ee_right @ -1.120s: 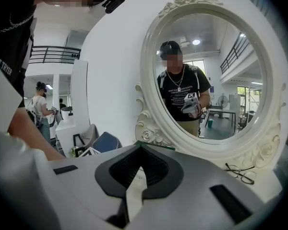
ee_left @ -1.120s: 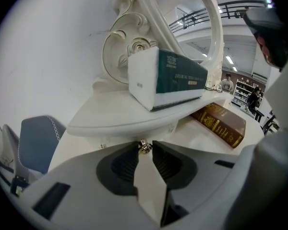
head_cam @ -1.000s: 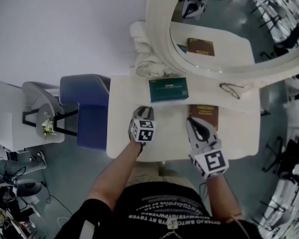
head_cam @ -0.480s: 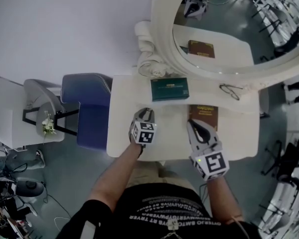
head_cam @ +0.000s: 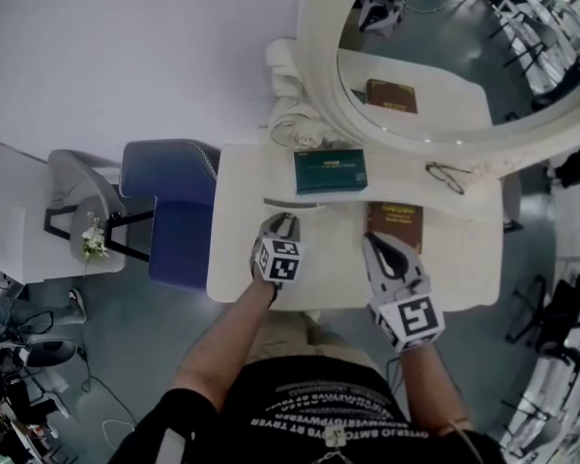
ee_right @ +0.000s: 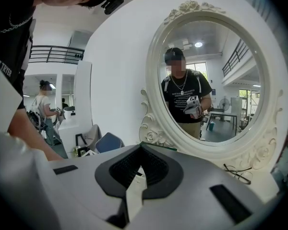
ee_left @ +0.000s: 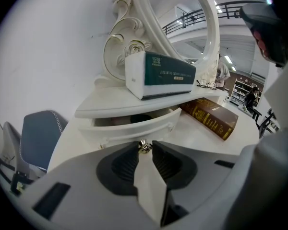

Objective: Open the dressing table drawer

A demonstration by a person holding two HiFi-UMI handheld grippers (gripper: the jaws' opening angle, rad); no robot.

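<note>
The white dressing table [head_cam: 464,269] has a small drawer [ee_left: 134,126] under a raised shelf, and it stands slightly pulled out with a dark gap above its front. My left gripper [ee_left: 144,147] is shut on the drawer's small metal knob [ee_left: 144,145]. In the head view the left gripper [head_cam: 282,220] sits at the table's left middle, pointing at the shelf. My right gripper [head_cam: 370,238] hovers beside it over the tabletop, jaws together and holding nothing. In its own view the right gripper [ee_right: 140,151] faces the oval mirror [ee_right: 211,80].
A green box [head_cam: 330,171] lies on the shelf above the drawer. A brown book [head_cam: 394,222] lies on the tabletop just ahead of the right gripper, and glasses [head_cam: 449,175] rest near the mirror frame. A blue chair [head_cam: 169,211] stands left of the table.
A thin dark gap now shows at the drawer front ahead of the left gripper; it was not visible a second ago. Both grippers have barely shifted.
</note>
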